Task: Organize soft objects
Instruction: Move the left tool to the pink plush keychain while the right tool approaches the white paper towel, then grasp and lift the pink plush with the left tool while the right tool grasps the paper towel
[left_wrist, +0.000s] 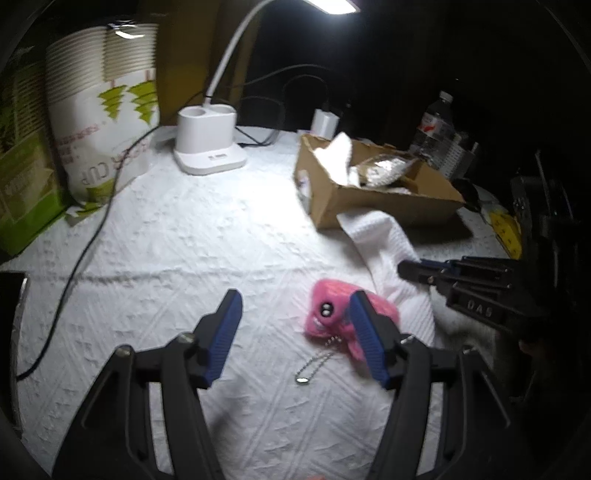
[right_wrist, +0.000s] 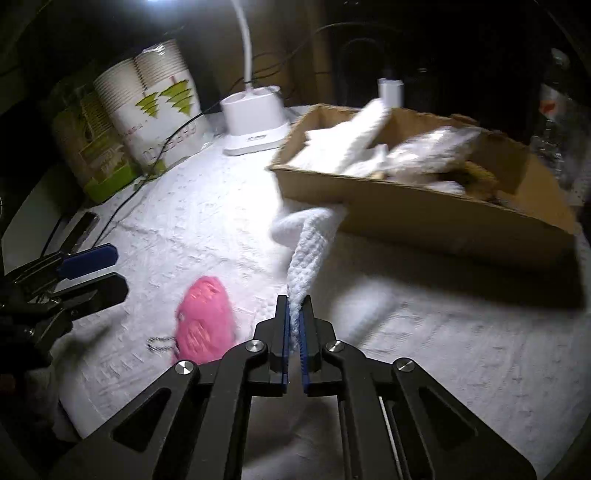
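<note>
A pink plush toy (left_wrist: 328, 314) with a ball chain (left_wrist: 314, 365) lies on the white tablecloth; it also shows in the right wrist view (right_wrist: 205, 321). My left gripper (left_wrist: 295, 301) is open, its right finger just in front of the toy. My right gripper (right_wrist: 294, 301) is shut on a white waffle towel (right_wrist: 306, 251) that stretches toward the cardboard box (right_wrist: 424, 221). The towel (left_wrist: 384, 243) and box (left_wrist: 373, 199) also show in the left wrist view, with the right gripper (left_wrist: 410, 269) on the towel. The box holds white cloths and a silvery bag (left_wrist: 388, 168).
A white lamp base (left_wrist: 208, 142) stands at the back, with a black cable (left_wrist: 85, 254) across the cloth. Stacked paper cups (left_wrist: 103, 110) and a green box (left_wrist: 26, 188) stand at the left. A water bottle (left_wrist: 436, 125) stands behind the cardboard box.
</note>
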